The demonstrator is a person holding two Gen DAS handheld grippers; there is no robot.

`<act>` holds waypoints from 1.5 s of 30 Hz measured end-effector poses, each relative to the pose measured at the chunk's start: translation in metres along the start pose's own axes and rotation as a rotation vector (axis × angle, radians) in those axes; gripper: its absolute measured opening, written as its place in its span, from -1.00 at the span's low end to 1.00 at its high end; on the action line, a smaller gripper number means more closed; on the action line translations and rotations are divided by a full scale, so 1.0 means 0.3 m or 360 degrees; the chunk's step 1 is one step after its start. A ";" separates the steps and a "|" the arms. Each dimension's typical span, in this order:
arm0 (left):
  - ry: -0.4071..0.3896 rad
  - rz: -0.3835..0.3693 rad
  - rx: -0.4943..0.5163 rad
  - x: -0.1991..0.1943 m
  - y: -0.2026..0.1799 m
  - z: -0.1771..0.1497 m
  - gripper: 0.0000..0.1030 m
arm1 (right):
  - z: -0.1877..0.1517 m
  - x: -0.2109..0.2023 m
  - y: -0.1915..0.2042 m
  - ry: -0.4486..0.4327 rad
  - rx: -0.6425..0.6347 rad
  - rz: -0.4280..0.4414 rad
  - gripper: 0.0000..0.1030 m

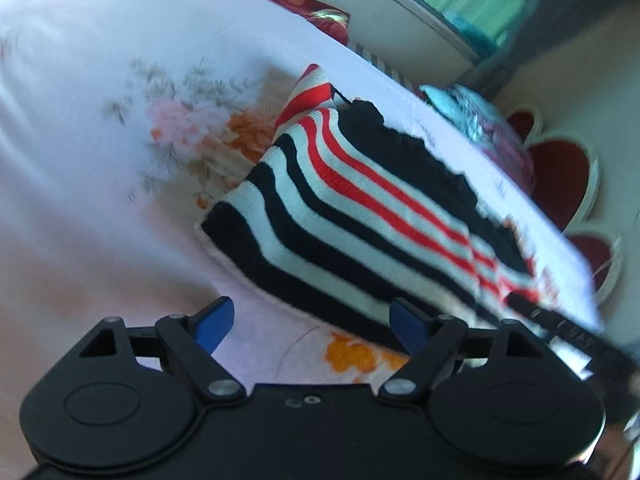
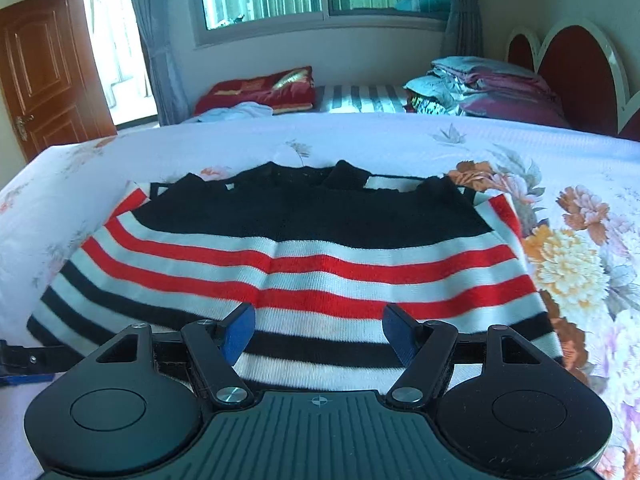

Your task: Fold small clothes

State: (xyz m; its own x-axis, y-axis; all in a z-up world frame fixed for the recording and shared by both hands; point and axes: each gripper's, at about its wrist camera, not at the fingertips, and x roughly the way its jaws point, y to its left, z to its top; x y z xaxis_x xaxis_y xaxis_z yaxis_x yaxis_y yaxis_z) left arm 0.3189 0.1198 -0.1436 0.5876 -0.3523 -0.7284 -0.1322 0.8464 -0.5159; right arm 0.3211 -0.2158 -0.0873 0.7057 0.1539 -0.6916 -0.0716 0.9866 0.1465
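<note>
Working left to right across the bed (image 2: 280,140), floral sheet throughout.

Left side: your left hand-held gripper (image 1: 310,326) stands wide, nothing between its blue pads (image 1: 214,324). Bare sheet lies under the gap; the right-hand pad sits at the near hem of the striped sweater (image 1: 360,216), whether touching you cannot tell from this blurred view. From this hand the garment lies ahead and to the right, running away toward the headboard (image 1: 560,184).

Centre: the sweater lies flat on the sheet, already doubled by the look of it, black panel at the far edge, red and white stripes in the middle, black and white at the near hem. Its long axis runs left to right in the right wrist view, stripes along that axis.

Right side: your right hand-held gripper (image 2: 318,330) is also wide and empty, pads hovering over the near hem, about mid-width. Contact with the knit cannot be told. This hand is the nearer one, square on to the garment; the left comes at its end from an angle.

Judgement: the next fold likely runs across the long axis, so each hand wants an end of the near hem. The right needs to shift out toward the right corner (image 2: 552,336).

Pillows (image 2: 492,88) stacked far right, well clear.
</note>
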 end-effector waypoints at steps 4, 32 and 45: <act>-0.0079 -0.0103 -0.0150 0.059 0.021 0.014 0.63 | 0.018 0.058 0.006 0.0016 0.0000 -0.0015 0.35; -0.0416 -0.0314 -0.0302 0.112 0.036 0.081 -0.74 | -0.013 0.220 0.046 0.0008 -0.0172 -0.0145 0.56; -0.0520 -0.0408 0.0437 0.071 -0.523 0.057 -0.75 | 0.038 0.075 -0.191 -0.0075 -0.0004 -0.0008 0.62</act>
State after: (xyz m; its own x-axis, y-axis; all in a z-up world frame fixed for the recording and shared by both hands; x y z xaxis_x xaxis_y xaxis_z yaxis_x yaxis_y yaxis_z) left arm 0.3657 -0.0136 -0.0706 0.7989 -0.4565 -0.3916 0.2386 0.8382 -0.4905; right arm 0.3492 -0.2695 -0.1033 0.7385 0.1463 -0.6582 -0.0699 0.9875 0.1411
